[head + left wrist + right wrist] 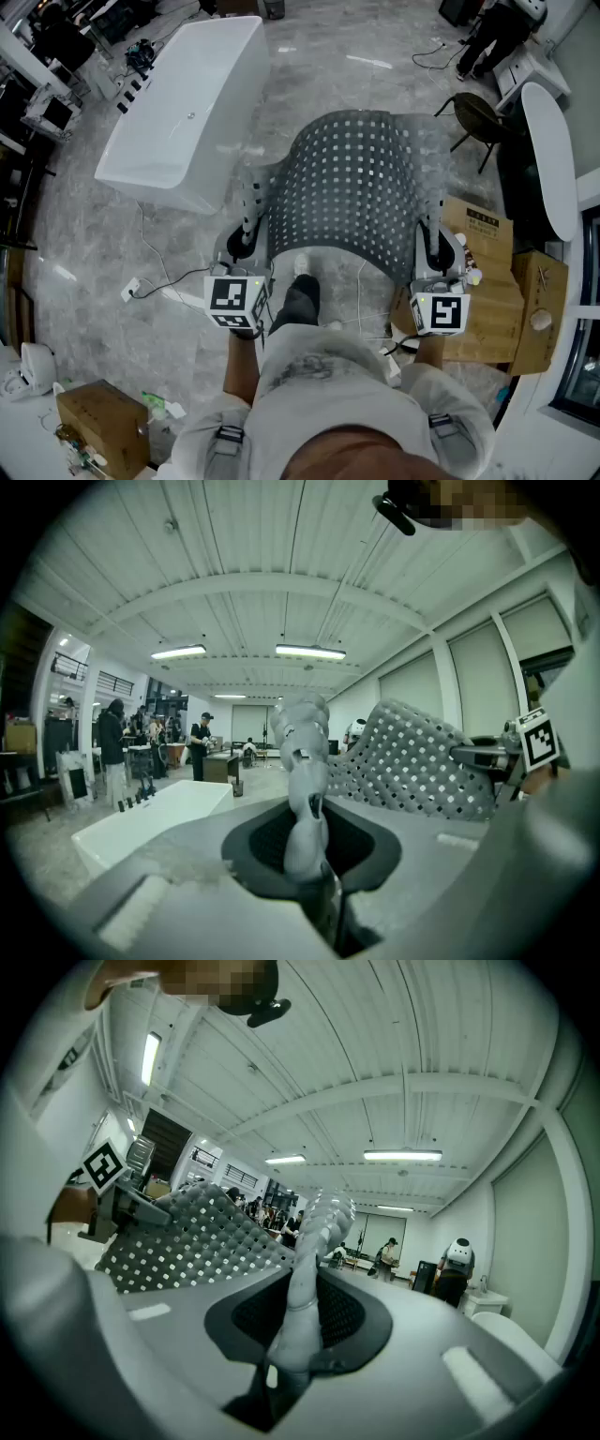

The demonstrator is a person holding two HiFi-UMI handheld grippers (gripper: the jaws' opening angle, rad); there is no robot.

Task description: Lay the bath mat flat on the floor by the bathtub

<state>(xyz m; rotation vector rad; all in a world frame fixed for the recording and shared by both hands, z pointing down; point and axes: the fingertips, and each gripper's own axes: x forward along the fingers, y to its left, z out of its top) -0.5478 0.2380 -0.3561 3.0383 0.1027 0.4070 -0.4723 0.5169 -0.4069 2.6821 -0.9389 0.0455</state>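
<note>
Bath mat (361, 187): grey sheet patterned with rows of small pale squares, held off the floor (94, 234) and bowed upward in an arch between the two grippers; its far edge faces away from the person.
Left gripper (247, 220): jaws pressed together on the mat's near left corner.
Right gripper (431, 230): jaws pinching the mat's near right corner.
Bathtub (187, 103): white, up and to the left of the mat, well apart from it.
Open room: bare marbled floor lies between the tub and the mat and beyond the mat's far edge.
Obstructions: cardboard boxes (492, 300) just beside the right gripper; a white cable (155, 272) trails on the floor near the left gripper.
</note>
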